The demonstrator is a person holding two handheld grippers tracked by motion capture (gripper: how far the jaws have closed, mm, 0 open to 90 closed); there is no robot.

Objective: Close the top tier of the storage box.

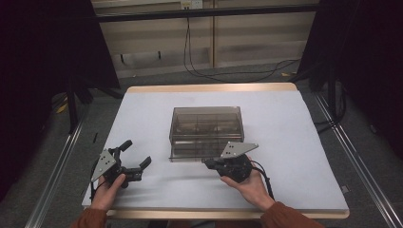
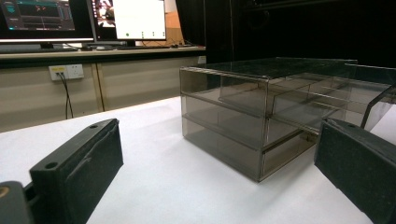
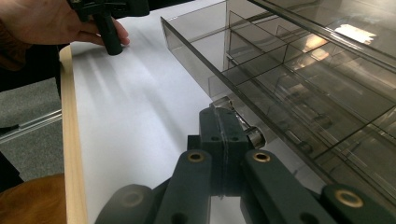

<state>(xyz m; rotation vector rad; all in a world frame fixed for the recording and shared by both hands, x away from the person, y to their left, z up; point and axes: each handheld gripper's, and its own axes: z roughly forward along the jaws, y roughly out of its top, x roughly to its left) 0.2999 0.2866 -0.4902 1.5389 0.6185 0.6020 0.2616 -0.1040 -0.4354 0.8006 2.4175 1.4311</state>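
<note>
White table [image 1: 294, 142], right hand-held gripper [image 3: 225, 122] level.

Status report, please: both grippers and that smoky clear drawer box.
Left gripper open, empty, resting on the table. Right gripper shut at the drawer knob of the drawer box. Nothing in the way.

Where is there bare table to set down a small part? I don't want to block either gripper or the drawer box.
Free: the wide strips of white table right of the smoky drawer box and left of it, above the open left gripper, plus the band behind it. Crowded: the front, where the shut right gripper sits against the box's drawer front.
</note>
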